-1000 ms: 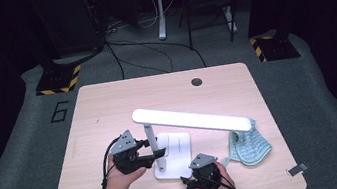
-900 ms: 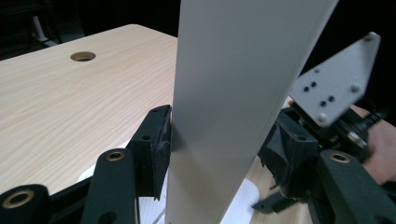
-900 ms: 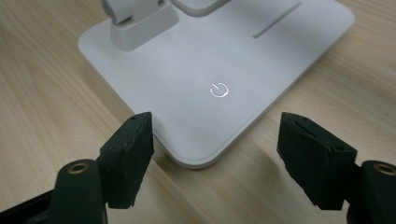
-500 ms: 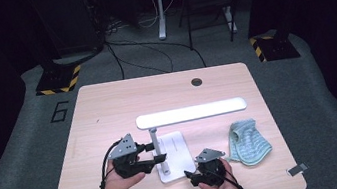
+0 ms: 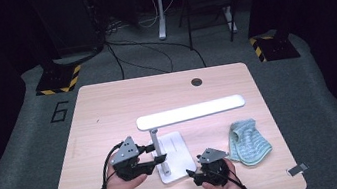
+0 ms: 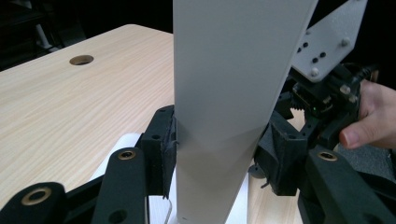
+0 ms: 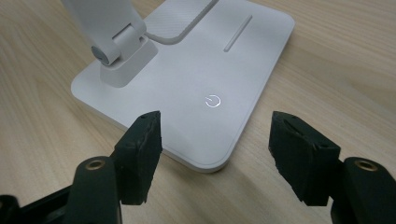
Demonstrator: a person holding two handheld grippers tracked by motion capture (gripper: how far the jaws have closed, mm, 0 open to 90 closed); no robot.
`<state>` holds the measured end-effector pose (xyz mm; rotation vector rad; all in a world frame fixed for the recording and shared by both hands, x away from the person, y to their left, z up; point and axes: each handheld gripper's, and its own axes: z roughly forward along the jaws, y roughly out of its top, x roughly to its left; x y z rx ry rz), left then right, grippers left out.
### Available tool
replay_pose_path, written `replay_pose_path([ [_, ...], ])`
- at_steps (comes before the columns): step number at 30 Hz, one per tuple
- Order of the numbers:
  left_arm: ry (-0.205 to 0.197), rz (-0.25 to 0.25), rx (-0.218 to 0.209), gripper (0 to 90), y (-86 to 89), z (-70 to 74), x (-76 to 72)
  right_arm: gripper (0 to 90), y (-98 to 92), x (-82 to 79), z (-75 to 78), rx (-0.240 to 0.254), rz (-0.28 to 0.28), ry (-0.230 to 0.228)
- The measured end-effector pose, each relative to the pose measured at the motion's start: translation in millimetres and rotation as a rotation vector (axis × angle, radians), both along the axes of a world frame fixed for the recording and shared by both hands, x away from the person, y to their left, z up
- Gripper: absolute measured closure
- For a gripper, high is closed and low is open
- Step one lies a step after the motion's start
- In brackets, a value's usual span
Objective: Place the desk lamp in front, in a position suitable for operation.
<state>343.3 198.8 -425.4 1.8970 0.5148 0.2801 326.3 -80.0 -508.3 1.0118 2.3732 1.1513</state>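
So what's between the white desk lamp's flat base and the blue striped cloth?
Just bare light wooden tabletop between the white lamp base and the blue cloth, seen in the high view.

Wooden table (image 5: 108, 108) bearing lamp (image 5: 177, 149), cloth (image 5: 248, 142)

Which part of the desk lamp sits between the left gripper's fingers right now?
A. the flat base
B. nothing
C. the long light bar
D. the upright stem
D: in the left gripper view the left gripper has its fingers either side of the lamp's upright stem.
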Motion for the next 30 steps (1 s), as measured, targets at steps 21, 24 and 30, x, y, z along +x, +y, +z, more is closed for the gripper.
replay_pose_path([
  [21,-0.002,0.022,0.009,51.8,-0.2,0.7,-5.2,17.2,-94.3,19.4,39.5,0.158,-0.178,-0.037],
  [24,-0.003,0.028,0.002,51.8,-0.5,0.0,-6.1,24.9,-120.2,18.9,29.5,0.175,-0.253,-0.074],
  [30,0.004,0.032,-0.004,51.9,-0.7,-0.4,-7.1,27.9,-145.6,20.3,15.4,0.108,-0.349,-0.062],
])
